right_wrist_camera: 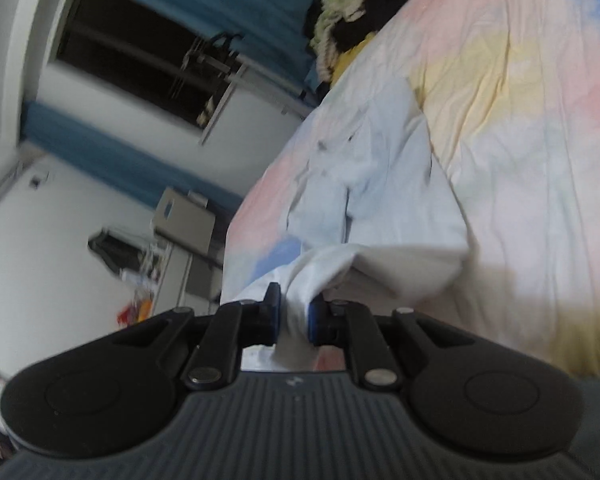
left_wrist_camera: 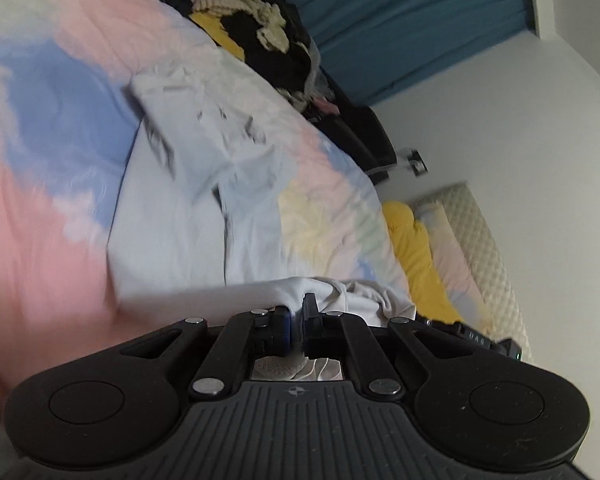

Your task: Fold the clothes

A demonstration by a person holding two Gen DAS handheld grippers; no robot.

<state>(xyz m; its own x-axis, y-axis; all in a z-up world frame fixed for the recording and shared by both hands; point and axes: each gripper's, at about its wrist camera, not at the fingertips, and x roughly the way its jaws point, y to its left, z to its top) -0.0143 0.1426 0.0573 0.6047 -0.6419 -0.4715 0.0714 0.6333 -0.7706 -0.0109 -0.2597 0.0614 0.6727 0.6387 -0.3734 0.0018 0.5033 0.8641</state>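
A pale blue shirt (left_wrist_camera: 188,208) lies spread on the pastel bed cover (left_wrist_camera: 40,220), its near hem lifted off the bed. My left gripper (left_wrist_camera: 296,320) is shut on that hem, white cloth bunched between the blue pads. In the right wrist view the same pale blue shirt (right_wrist_camera: 380,200) runs away from me across the cover (right_wrist_camera: 540,140). My right gripper (right_wrist_camera: 294,316) is shut on another part of its near edge, a thick fold of fabric pinched between the pads. The far end of the shirt with its sleeves lies rumpled on the bed.
A heap of dark, cream and yellow clothes (left_wrist_camera: 260,40) sits at the far end of the bed, the same heap of clothes (right_wrist_camera: 352,12) seen from the right. A yellow pillow (left_wrist_camera: 416,256) lies by a quilted headboard (left_wrist_camera: 484,248). Teal curtains (left_wrist_camera: 400,20), a window (right_wrist_camera: 140,52) and shelves (right_wrist_camera: 180,240) stand beyond.
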